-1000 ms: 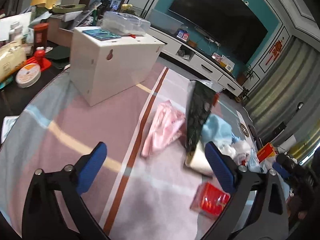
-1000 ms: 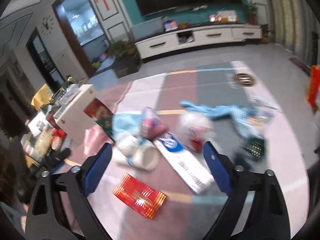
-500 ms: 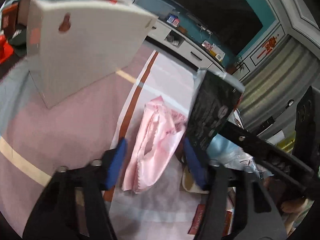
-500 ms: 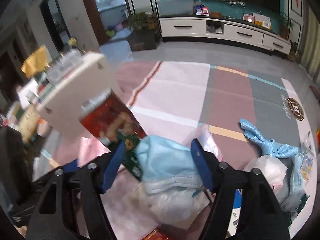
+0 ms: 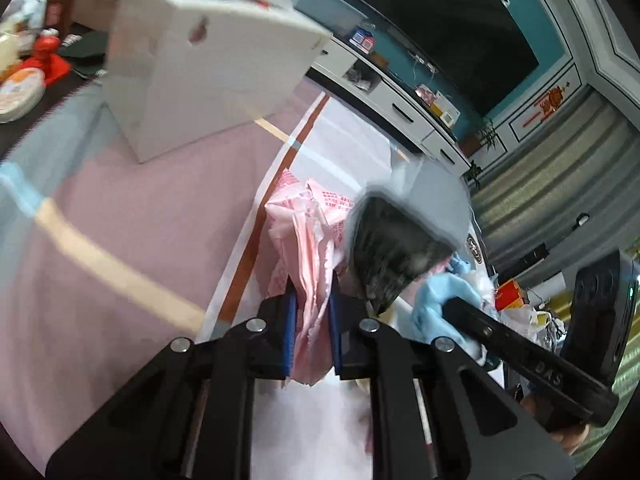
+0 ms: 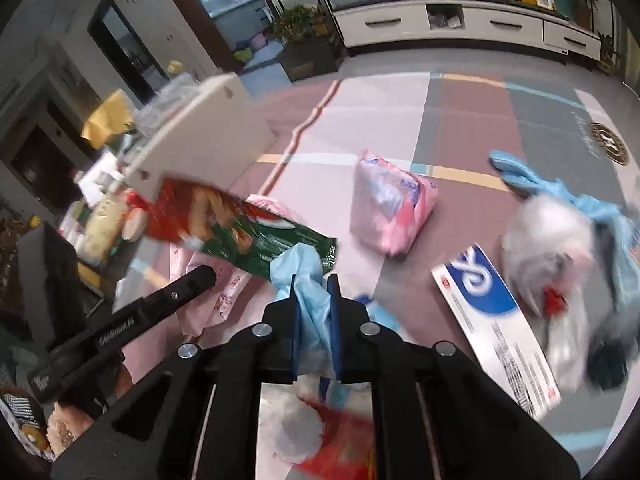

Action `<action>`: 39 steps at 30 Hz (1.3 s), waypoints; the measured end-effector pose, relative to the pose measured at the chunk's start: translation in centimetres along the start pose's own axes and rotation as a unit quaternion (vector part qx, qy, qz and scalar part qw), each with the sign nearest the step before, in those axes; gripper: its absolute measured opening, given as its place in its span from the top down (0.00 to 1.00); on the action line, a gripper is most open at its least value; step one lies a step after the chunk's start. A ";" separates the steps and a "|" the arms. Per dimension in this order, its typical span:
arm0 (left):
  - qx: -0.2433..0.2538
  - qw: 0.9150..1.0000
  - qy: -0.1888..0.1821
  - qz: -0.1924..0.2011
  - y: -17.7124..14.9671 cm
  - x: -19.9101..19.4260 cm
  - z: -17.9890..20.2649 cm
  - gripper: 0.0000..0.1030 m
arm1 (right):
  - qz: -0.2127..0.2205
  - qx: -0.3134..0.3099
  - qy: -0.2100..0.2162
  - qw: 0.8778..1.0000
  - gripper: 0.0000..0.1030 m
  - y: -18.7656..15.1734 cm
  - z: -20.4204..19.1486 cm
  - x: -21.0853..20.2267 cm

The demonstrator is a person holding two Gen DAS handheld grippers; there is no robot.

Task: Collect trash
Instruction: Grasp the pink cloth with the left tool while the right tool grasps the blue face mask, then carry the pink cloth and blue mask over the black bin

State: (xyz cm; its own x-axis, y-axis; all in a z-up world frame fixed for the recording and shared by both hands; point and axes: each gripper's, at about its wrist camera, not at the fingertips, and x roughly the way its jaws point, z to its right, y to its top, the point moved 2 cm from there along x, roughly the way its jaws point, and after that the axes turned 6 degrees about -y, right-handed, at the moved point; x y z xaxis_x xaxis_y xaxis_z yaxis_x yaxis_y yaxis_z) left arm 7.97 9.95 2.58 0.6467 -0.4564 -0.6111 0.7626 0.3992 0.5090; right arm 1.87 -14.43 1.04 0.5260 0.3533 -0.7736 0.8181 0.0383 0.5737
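Observation:
In the left wrist view, my left gripper point(image 5: 312, 296) has its blue pads closing on a crumpled pink plastic bag point(image 5: 308, 216), which is pinched between them over the rug. In the right wrist view, my right gripper point(image 6: 313, 292) is closing too, its pads pressing a light blue mask point(image 6: 300, 264). A red and green snack packet point(image 6: 240, 236) tilts just beyond the mask and shows its dark back point(image 5: 392, 252) beside the pink bag. The two grippers sit close side by side. The left one's finger point(image 6: 160, 304) reaches in at the left of the right wrist view.
A white box point(image 5: 200, 72) stands on the striped rug at the far left. To the right lie a pink packet point(image 6: 388, 208), a blue and white carton point(image 6: 492, 320), a white plastic bag point(image 6: 552, 232), a blue cloth point(image 6: 532, 184) and a red packet point(image 6: 344, 440).
Both grippers have dropped toward the rubbish and gone from wide open to pinched, the left onto the pink bag and the right onto the blue mask. The snack packet has tipped over.

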 end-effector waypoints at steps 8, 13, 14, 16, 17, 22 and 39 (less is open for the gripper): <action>0.030 0.997 -0.005 0.068 -3.0 -8.1 2.5 0.86 | 0.057 0.000 0.019 0.998 0.87 -3.5 -0.2 -7.0; 0.047 0.995 -0.022 0.087 -5.0 -10.8 4.7 0.86 | 0.093 0.007 -0.006 0.996 0.87 -5.5 0.2 -10.5; 0.054 0.994 -0.027 0.087 -5.4 -11.1 5.3 0.86 | 0.100 0.008 -0.011 0.995 0.87 -5.8 0.4 -11.1; 0.071 0.993 -0.028 0.090 -5.9 -11.7 6.2 0.86 | 0.119 0.016 -0.022 0.993 0.87 -6.6 1.0 -12.8; 0.080 0.992 -0.028 0.093 -6.2 -11.9 6.9 0.86 | 0.126 0.019 -0.024 0.992 0.87 -6.8 1.3 -13.3; 0.127 0.987 -0.047 0.091 -8.4 -12.9 10.5 0.86 | 0.169 0.044 -0.045 0.984 0.87 -8.1 3.1 -16.8; 0.202 0.970 -0.129 0.038 -15.2 -10.4 21.6 0.86 | 0.294 0.107 -0.122 0.942 0.87 -11.7 9.5 -27.2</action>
State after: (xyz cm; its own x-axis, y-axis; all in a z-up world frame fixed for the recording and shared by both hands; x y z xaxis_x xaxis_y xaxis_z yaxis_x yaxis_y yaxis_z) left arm -10.09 -8.49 14.33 0.6427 -0.6426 -0.4171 0.6217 0.1194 0.7741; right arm -19.82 -33.37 12.85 0.9191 0.0293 -0.3930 0.3836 -0.2955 0.8750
